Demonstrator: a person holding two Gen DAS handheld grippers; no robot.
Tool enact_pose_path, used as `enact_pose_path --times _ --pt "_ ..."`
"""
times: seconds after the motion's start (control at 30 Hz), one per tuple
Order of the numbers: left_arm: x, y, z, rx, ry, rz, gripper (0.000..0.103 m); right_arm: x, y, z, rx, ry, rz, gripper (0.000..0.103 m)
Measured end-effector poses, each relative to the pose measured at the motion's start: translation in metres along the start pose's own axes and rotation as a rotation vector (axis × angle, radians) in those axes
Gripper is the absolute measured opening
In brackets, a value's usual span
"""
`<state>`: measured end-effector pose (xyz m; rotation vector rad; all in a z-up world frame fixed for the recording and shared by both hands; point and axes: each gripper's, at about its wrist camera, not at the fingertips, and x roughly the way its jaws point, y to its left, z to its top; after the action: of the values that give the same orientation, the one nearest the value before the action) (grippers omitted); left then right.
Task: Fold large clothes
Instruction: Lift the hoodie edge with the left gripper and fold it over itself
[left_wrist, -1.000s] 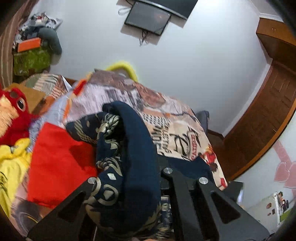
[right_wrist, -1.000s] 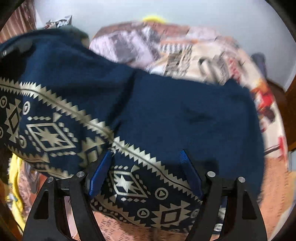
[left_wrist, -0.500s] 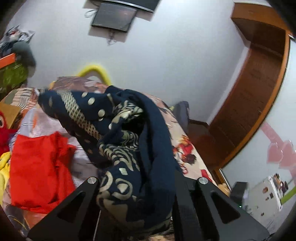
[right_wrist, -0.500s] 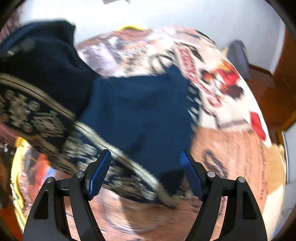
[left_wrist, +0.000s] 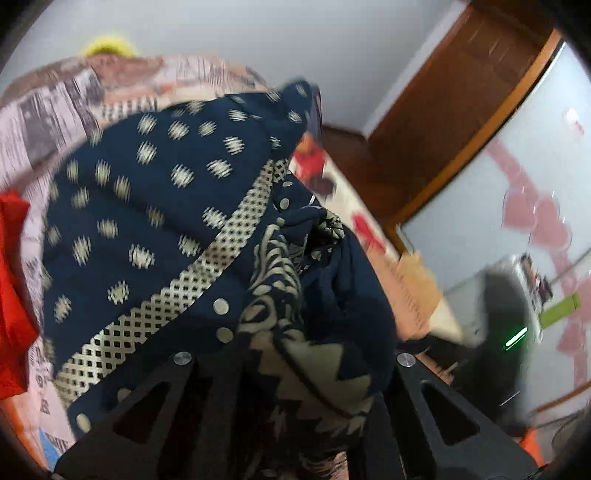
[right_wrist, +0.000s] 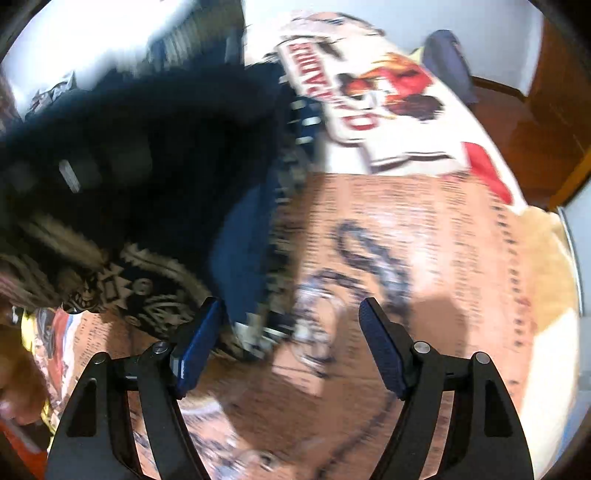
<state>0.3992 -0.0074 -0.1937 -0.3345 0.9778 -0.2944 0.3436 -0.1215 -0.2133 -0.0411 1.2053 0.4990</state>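
A large navy garment (left_wrist: 155, 206) with cream dots and patterned bands hangs bunched over my left gripper (left_wrist: 291, 369), which is shut on it and holds it above the bed; the fingertips are hidden under the cloth. In the right wrist view the same garment (right_wrist: 147, 155) fills the upper left, blurred, with its lower edge reaching the bed. My right gripper (right_wrist: 291, 339) is open and empty, its blue pads (right_wrist: 199, 343) wide apart just right of the garment's hanging edge.
The bed has a printed orange and white cover (right_wrist: 424, 258). A red cloth (left_wrist: 14, 280) lies at the left. A yellow cloth (right_wrist: 33, 325) lies at the far left edge. A wooden door (left_wrist: 443, 110) and a white wall stand to the right.
The left gripper has swung right with the garment, which has spread out over the bed. The right gripper, still open, now looks at bare bed cover as the garment slid to its left.
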Motion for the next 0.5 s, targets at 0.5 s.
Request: enact_pose_path --times 0.5 --pt "-0.021 -0.026 -0.024 0.127 0.067 0.011 0.035 -0.074 -0.019 -0.010 0.048 -0.127 -0.058 0.073"
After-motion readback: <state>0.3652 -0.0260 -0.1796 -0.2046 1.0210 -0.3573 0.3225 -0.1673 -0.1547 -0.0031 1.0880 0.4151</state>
